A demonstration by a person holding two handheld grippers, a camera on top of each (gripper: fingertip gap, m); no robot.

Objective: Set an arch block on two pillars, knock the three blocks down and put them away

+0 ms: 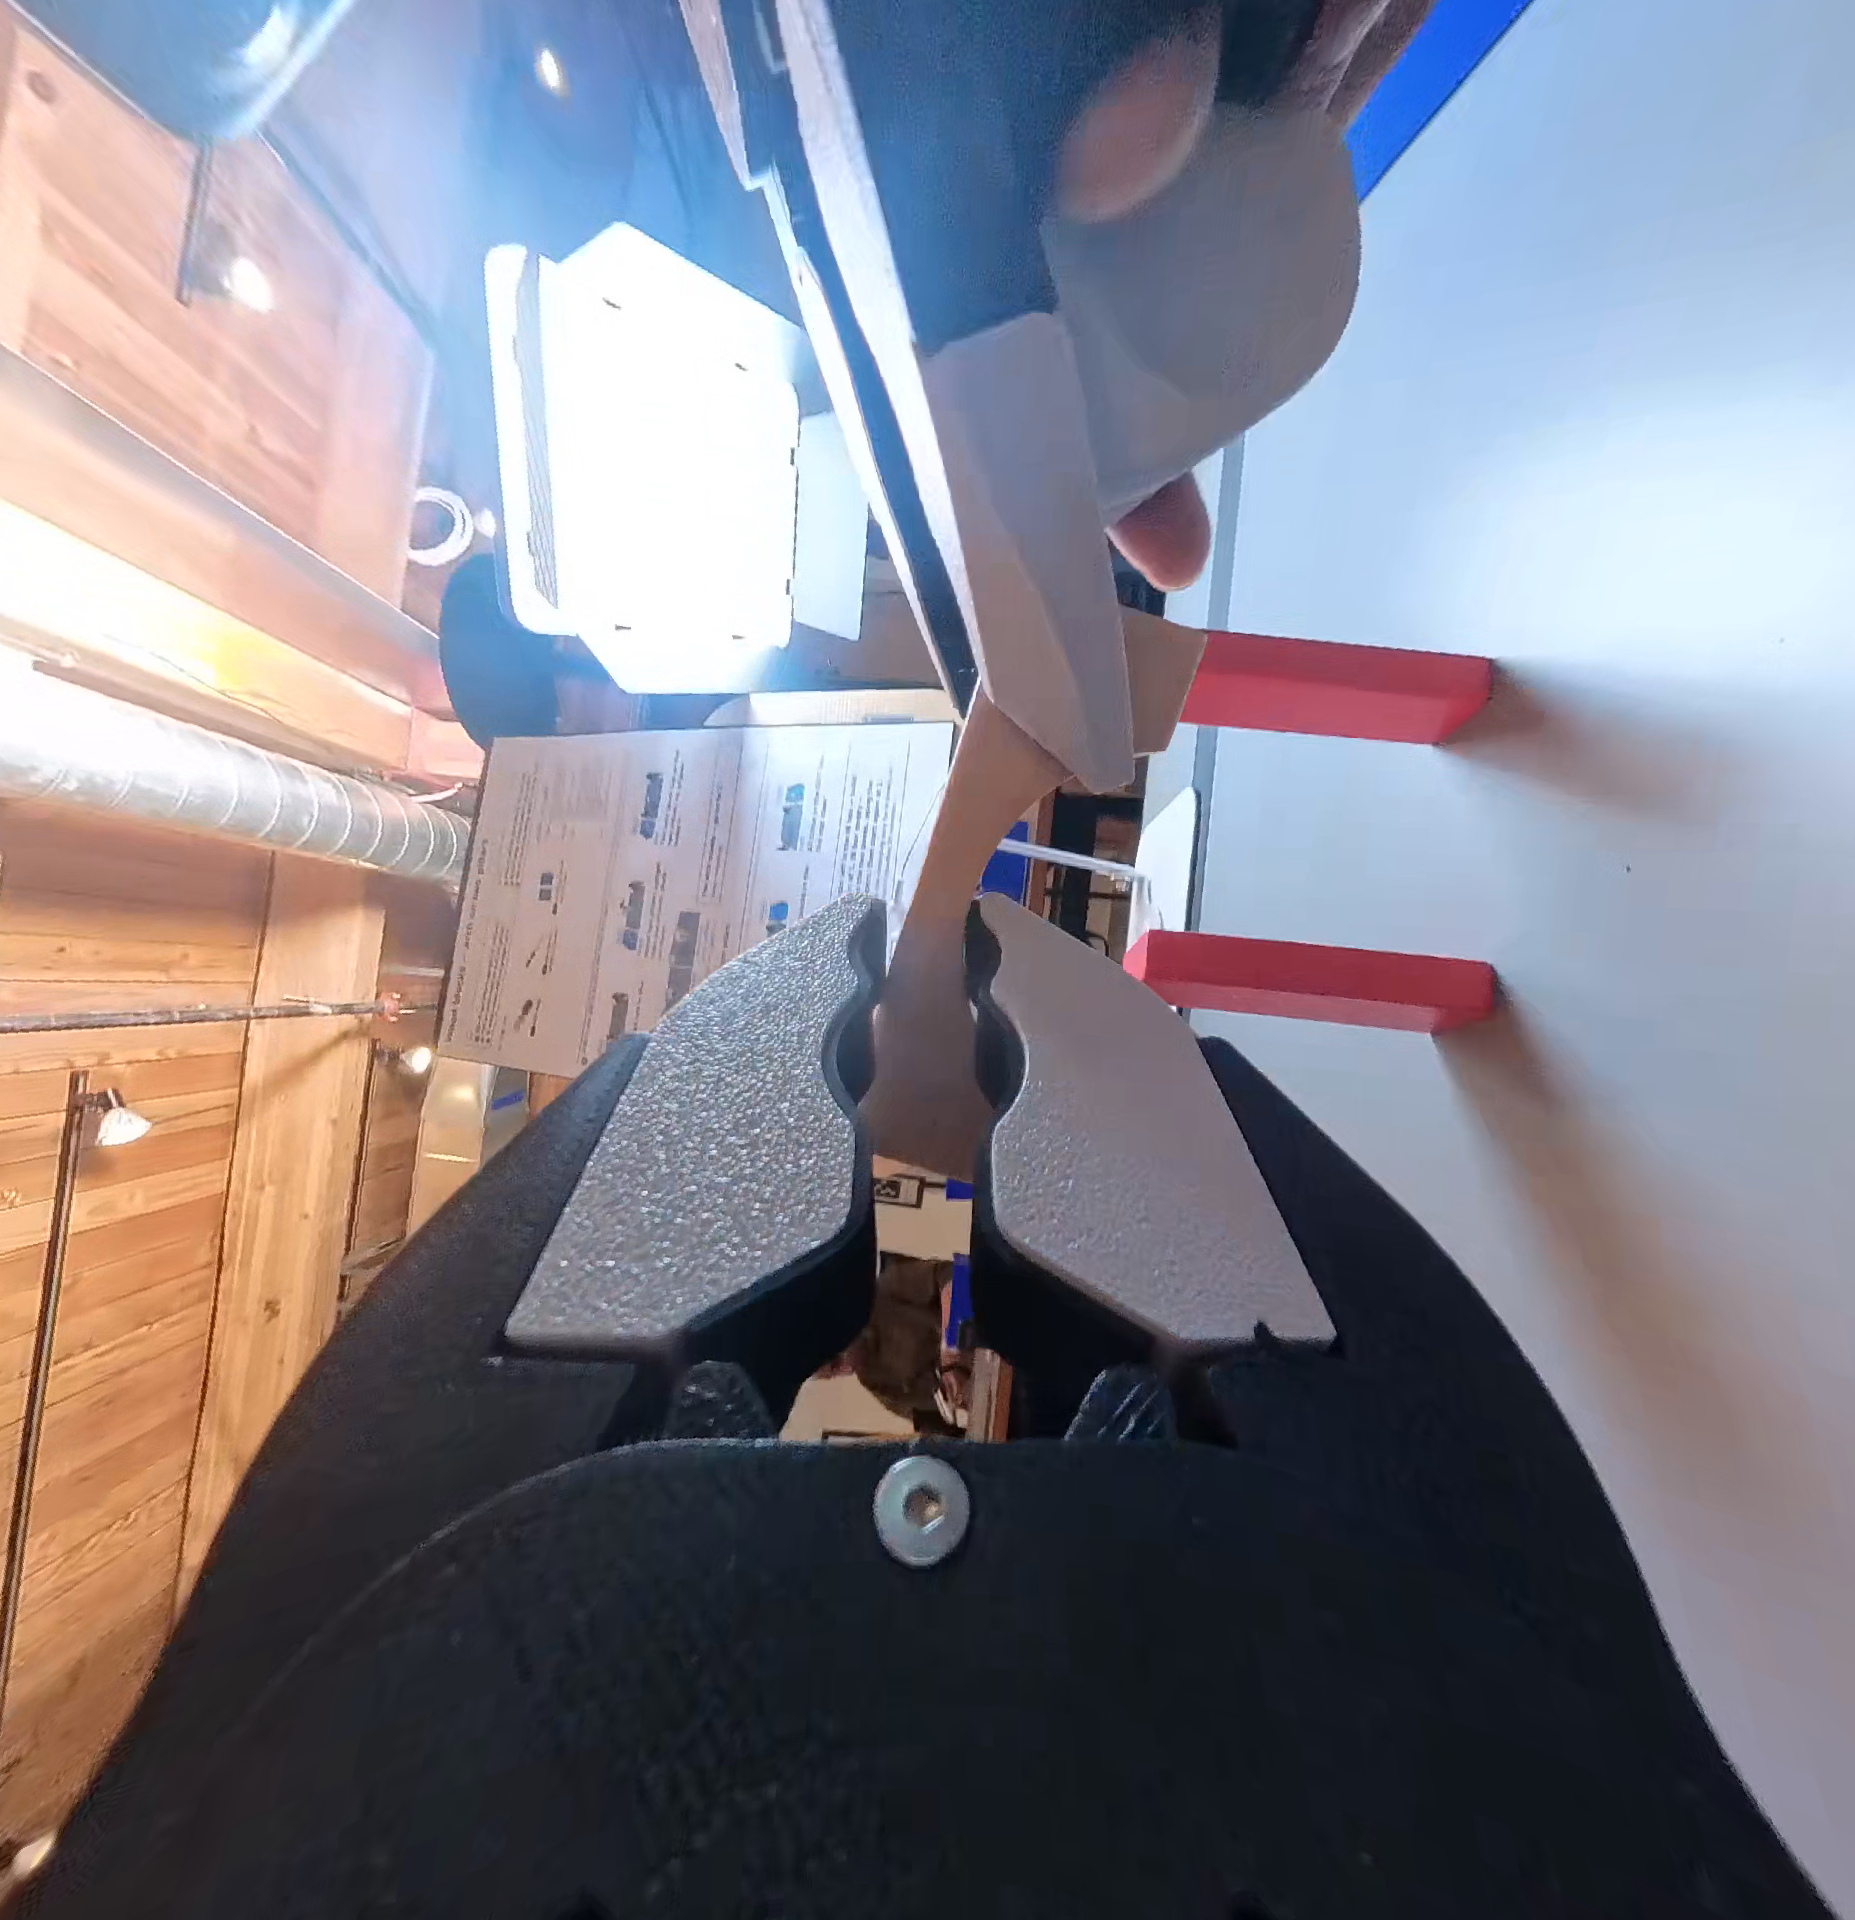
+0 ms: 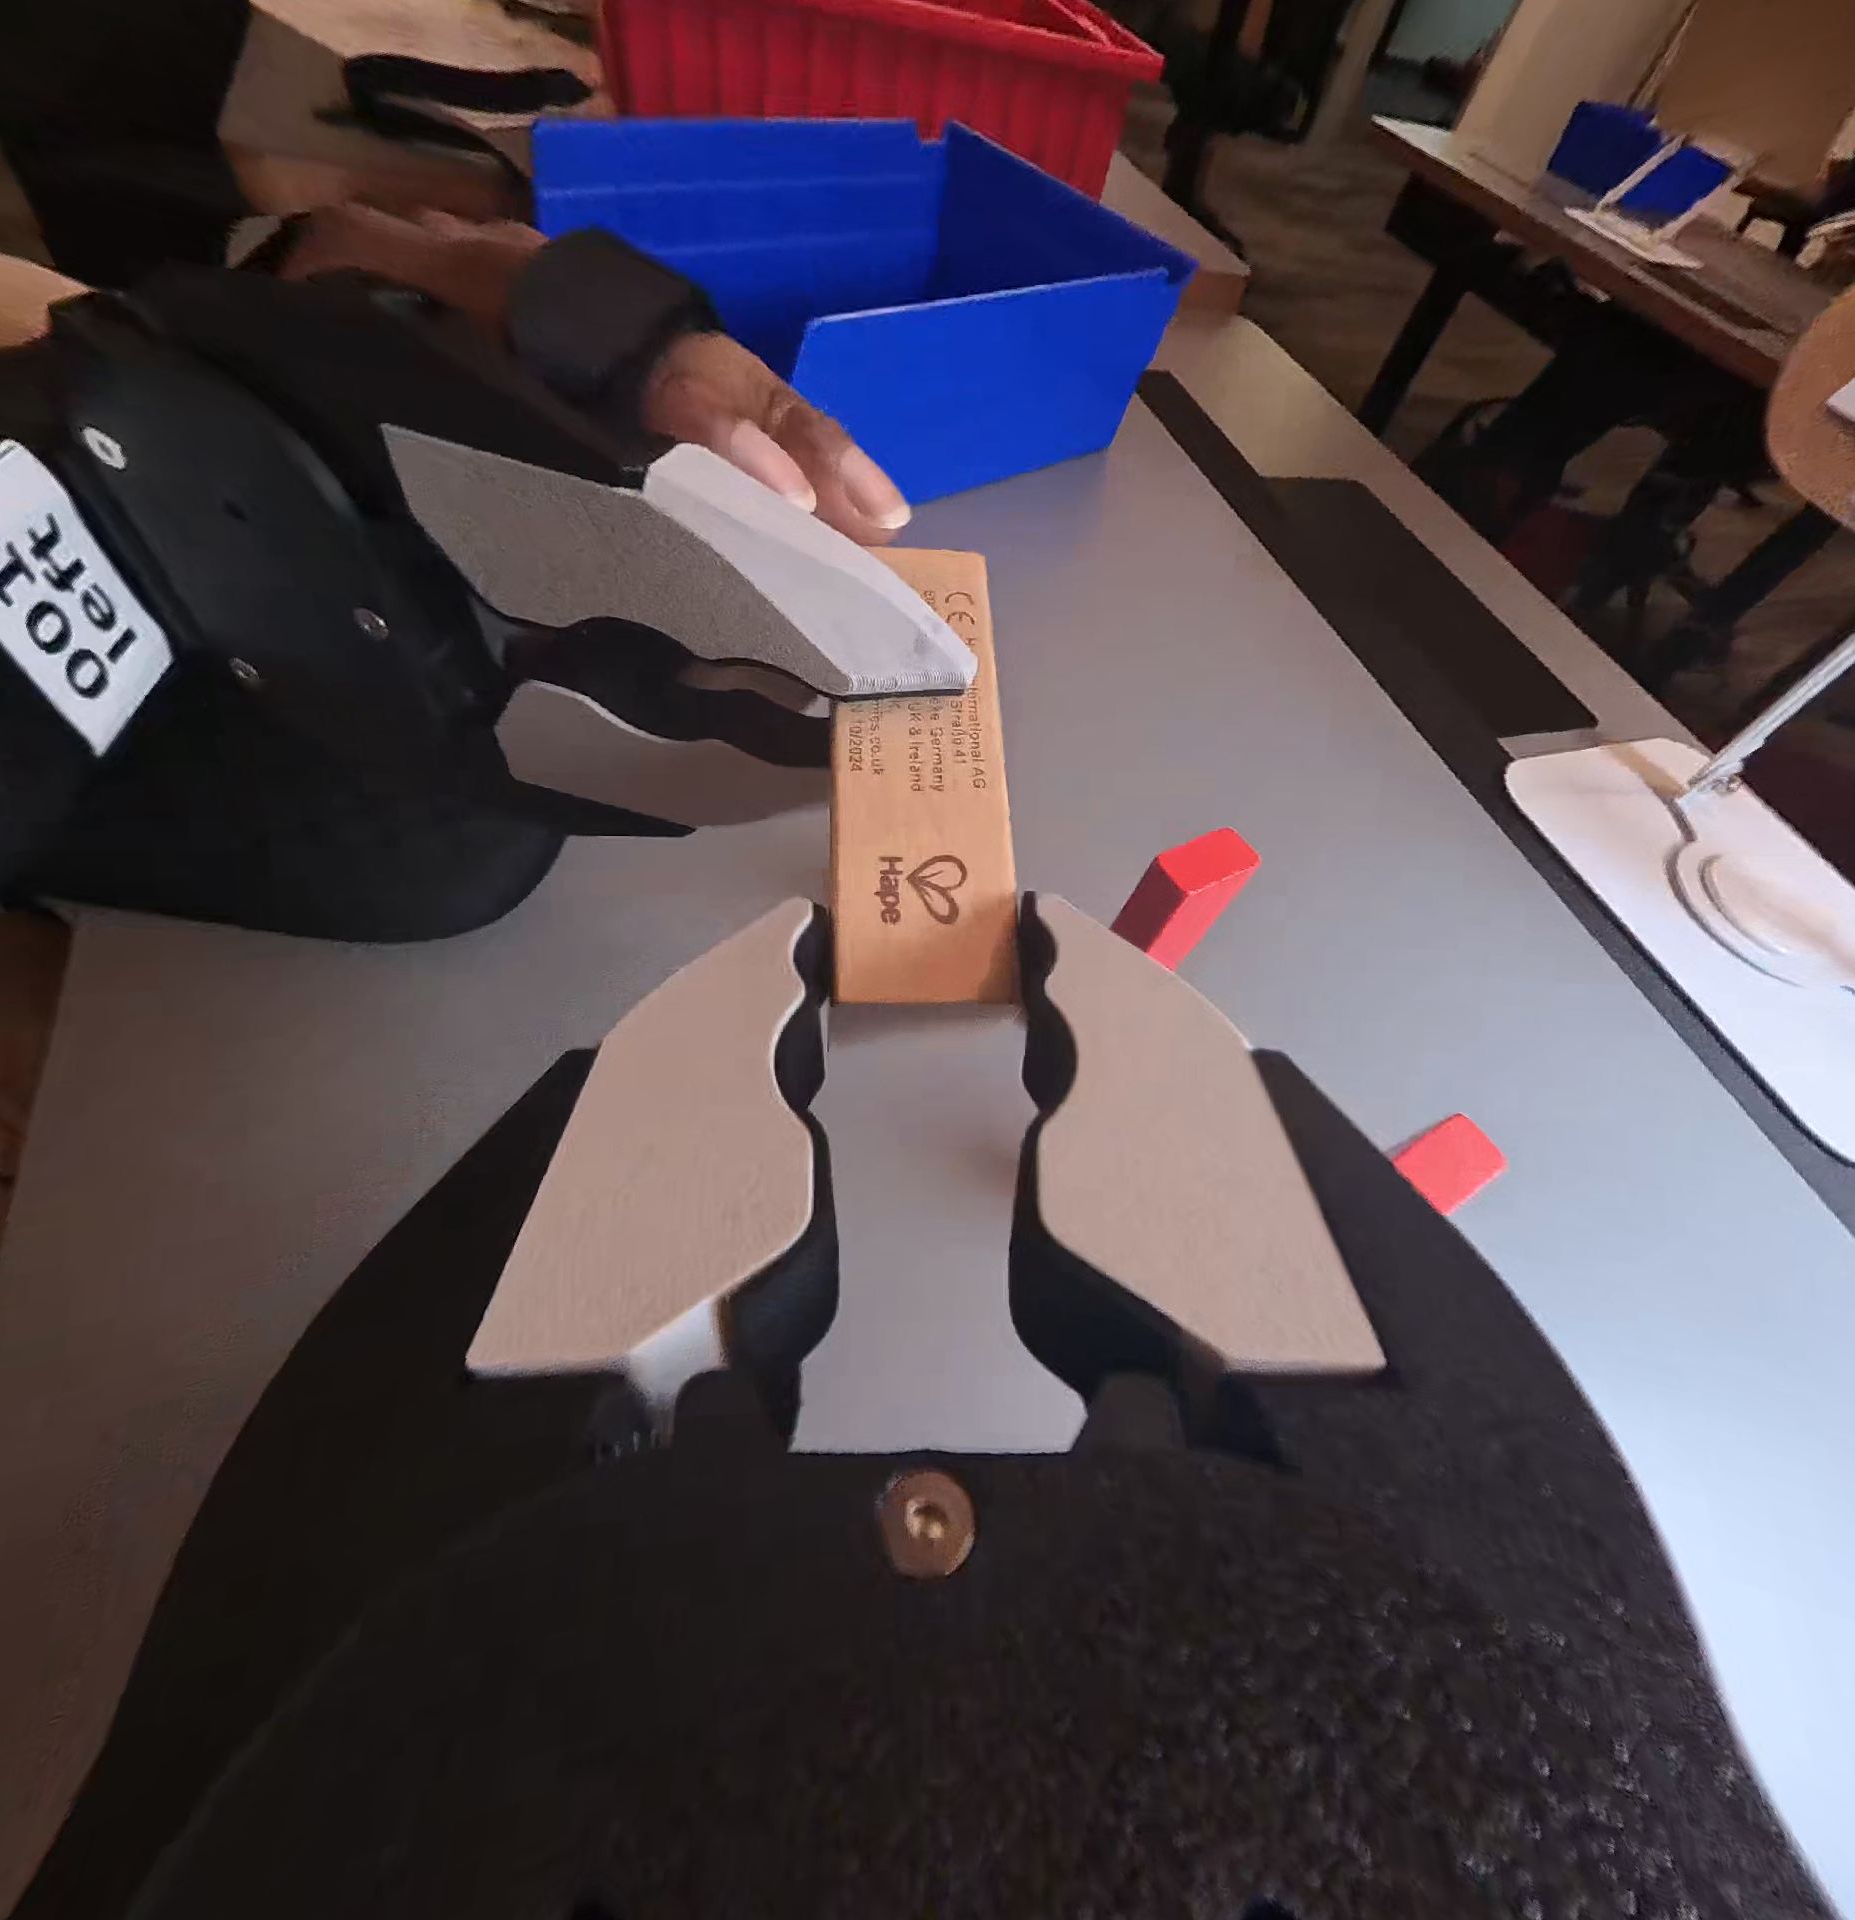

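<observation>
Between the fingertips of the right gripper, closed onto its near end, a wooden block is held flat above the grey table. Its far end is clamped by the left gripper, which is turned sideways, with both fingers pressed against the wood. Just to the right, two red pillars are seen standing upright, apart. Farther back, a blue bin is set on the table.

Wood block: light brown, dark print. Two pillars: red. Box: blue. Bin behind: red. Table: grey. Gripper fingers: grey, speckled; body black.
</observation>
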